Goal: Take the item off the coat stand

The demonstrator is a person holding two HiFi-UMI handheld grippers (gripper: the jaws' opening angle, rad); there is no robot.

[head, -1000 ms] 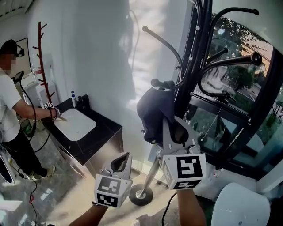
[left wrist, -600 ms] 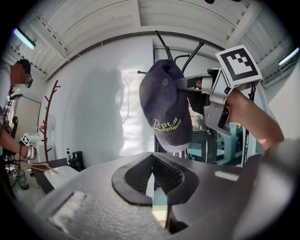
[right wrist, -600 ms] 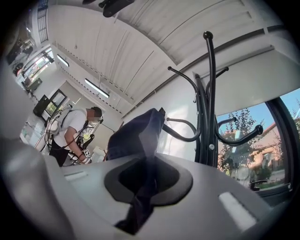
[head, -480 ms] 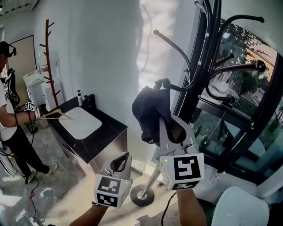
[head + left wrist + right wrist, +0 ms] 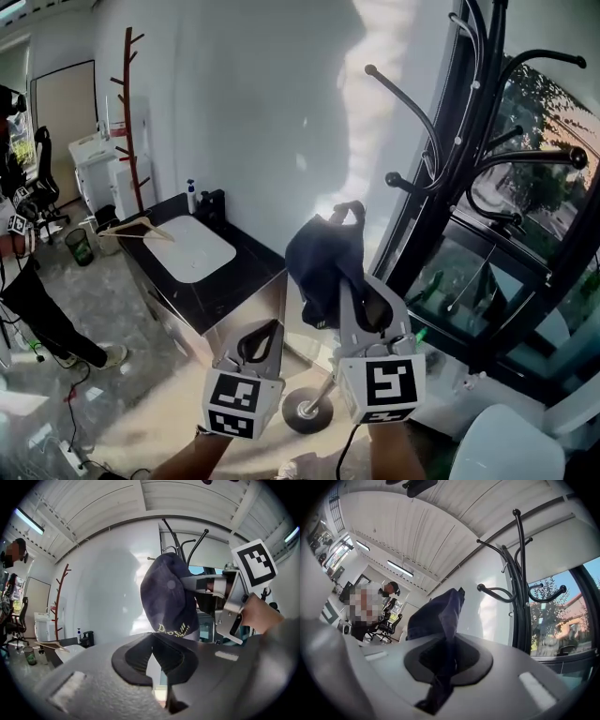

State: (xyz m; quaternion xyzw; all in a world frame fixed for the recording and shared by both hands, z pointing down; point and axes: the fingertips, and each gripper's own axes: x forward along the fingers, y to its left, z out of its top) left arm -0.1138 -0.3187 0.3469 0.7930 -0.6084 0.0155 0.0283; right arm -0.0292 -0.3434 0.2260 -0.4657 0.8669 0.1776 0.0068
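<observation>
A dark navy cap (image 5: pixel 323 267) hangs from my right gripper (image 5: pixel 361 292), which is shut on its cloth. The cap is off the black coat stand (image 5: pixel 459 159), a little left of and below a knobbed hook (image 5: pixel 394 182). In the right gripper view the cap's cloth (image 5: pixel 440 616) runs down between the jaws, with the coat stand (image 5: pixel 518 588) behind. My left gripper (image 5: pixel 265 330) sits lower left of the cap, shut and holding nothing. The left gripper view shows the cap (image 5: pixel 166 595) above the left gripper (image 5: pixel 152 637), held from the right by the right gripper (image 5: pixel 220 592).
The stand's round base (image 5: pixel 307 411) is on the floor below my grippers. A black counter (image 5: pixel 234 281) with a white sink (image 5: pixel 192 248) and a soap bottle (image 5: pixel 190 195) lines the wall. A person (image 5: pixel 19 281) at far left holds a wooden hanger (image 5: pixel 136 228). A window (image 5: pixel 534 187) is at right.
The cap has come off the hook and moved left and down with my right gripper. The person at left has stepped further left with the hanger. My left gripper has barely moved.
</observation>
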